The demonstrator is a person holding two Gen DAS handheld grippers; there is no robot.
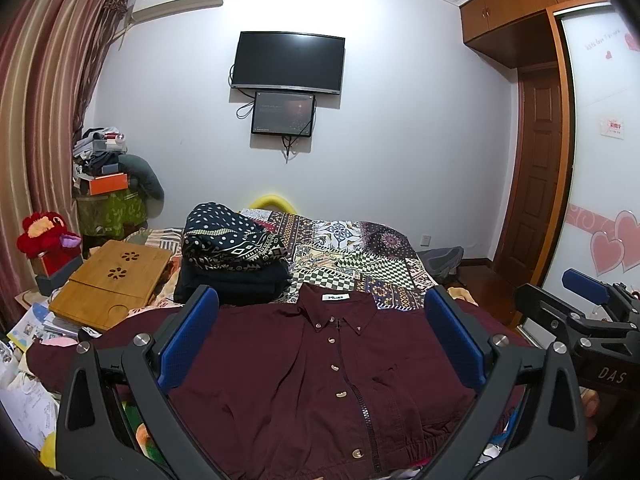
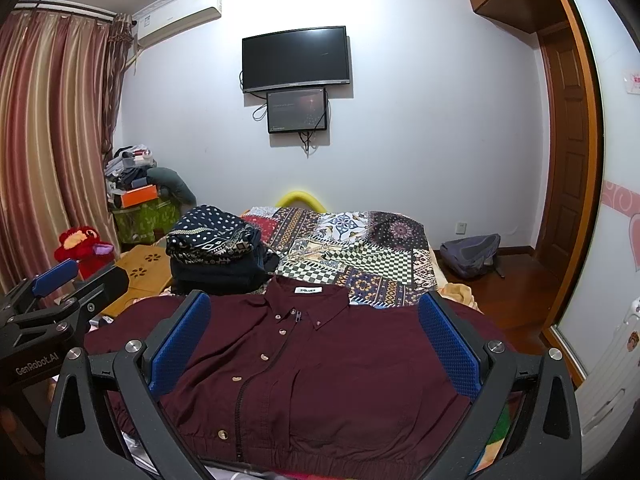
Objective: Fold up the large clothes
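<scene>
On bed (image 1: 360, 248), near: jacket (image 1: 320, 368) flat, front up. Left gripper (image 1: 320, 340), right gripper (image 2: 316, 344) both spread, empty (hovering). Risk: one-layer pinch bunches fold.

Jacket (image 1: 320, 364): matt maroon woven cloth, glossy buttons
Bedspread (image 1: 360, 252): printed patchwork cloth
Lap tray (image 1: 112, 284): smooth pale wood
Left hand-held gripper (image 1: 320, 344): matt black frame, textured blue pads (image 1: 188, 340), metal bolts
</scene>
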